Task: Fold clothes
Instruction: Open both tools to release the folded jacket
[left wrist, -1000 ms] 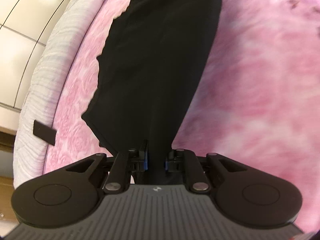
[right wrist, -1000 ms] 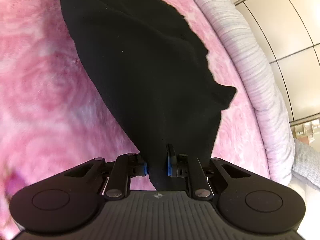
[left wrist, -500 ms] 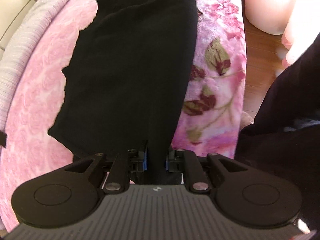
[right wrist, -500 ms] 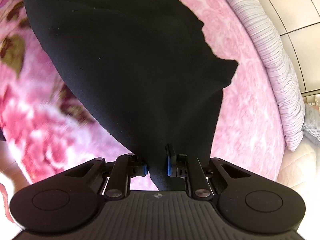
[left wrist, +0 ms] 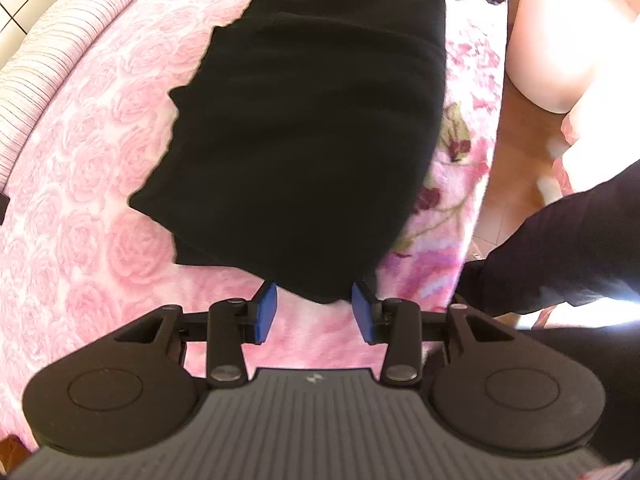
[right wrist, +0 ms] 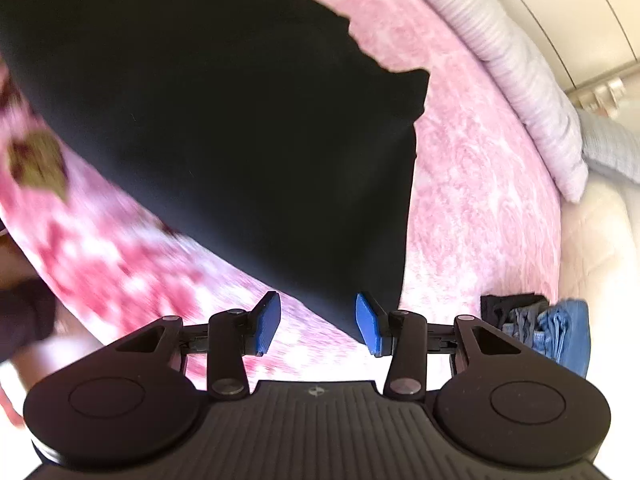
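Both tongs, left and right, gape wide and empty at the near corners of the folded black garment, lying lengthwise away on the pink bedspread; folded jeans sit nearby.

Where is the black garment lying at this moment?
In both wrist views the black garment lies folded on the pink floral blanket, just ahead of the open jaws, its right side near the bed's edge in the left wrist view.

right claw spread wide, black garment lying on pink blanket.
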Available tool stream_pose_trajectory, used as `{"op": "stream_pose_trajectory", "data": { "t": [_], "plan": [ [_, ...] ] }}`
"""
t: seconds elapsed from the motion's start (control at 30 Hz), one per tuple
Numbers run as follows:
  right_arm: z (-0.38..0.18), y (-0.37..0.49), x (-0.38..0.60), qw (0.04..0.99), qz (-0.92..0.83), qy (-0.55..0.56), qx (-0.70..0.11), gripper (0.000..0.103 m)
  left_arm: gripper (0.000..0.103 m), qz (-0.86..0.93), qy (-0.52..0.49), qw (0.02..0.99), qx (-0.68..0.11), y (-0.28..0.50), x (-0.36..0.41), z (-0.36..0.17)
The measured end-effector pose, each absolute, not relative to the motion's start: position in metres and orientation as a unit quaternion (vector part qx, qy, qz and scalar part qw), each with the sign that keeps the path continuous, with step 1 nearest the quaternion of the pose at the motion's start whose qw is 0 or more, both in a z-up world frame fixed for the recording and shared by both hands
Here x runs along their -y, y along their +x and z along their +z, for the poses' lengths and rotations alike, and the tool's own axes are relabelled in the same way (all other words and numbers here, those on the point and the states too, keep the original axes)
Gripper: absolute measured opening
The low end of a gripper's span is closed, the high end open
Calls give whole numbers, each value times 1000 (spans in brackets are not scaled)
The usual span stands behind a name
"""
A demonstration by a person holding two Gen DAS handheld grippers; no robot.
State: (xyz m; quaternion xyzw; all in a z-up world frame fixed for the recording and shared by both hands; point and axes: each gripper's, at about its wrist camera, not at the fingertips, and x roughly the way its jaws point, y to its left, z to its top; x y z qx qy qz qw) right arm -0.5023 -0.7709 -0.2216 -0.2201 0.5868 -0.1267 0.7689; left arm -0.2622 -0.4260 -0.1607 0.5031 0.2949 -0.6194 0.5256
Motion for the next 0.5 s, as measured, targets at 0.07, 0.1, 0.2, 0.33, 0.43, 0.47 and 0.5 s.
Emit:
{"op": "stream_pose_trajectory", "data": {
  "t": [0.07, 0.1, 0.2, 0.33, 0.43, 0.47, 0.5],
  "plan": [
    [-213, -496, 755, 776, -135, -204, -582, 47, 36, -628, 505, 523, -279, -244, 428, -158],
    [-209, -491, 745, 779, -140, -195, -580, 47, 36, -632, 506, 521, -271, -235, 429, -158],
    [-206, -461, 722, 785, -168, -150, -578, 49, 36, -648, 503, 517, -247, -204, 435, -158],
    [-190, -438, 669, 784, -216, -71, -578, 51, 37, -677, 503, 497, -207, -173, 442, -162],
    [-180, -413, 638, 782, -240, -13, -576, 53, 40, -697, 503, 480, -176, -151, 447, -165],
    [-177, -405, 629, 780, -245, -1, -575, 55, 41, -704, 502, 474, -166, -143, 449, -165],
    [-175, -398, 621, 778, -247, 12, -577, 55, 42, -709, 504, 467, -157, -138, 449, -166]
  ]
}}
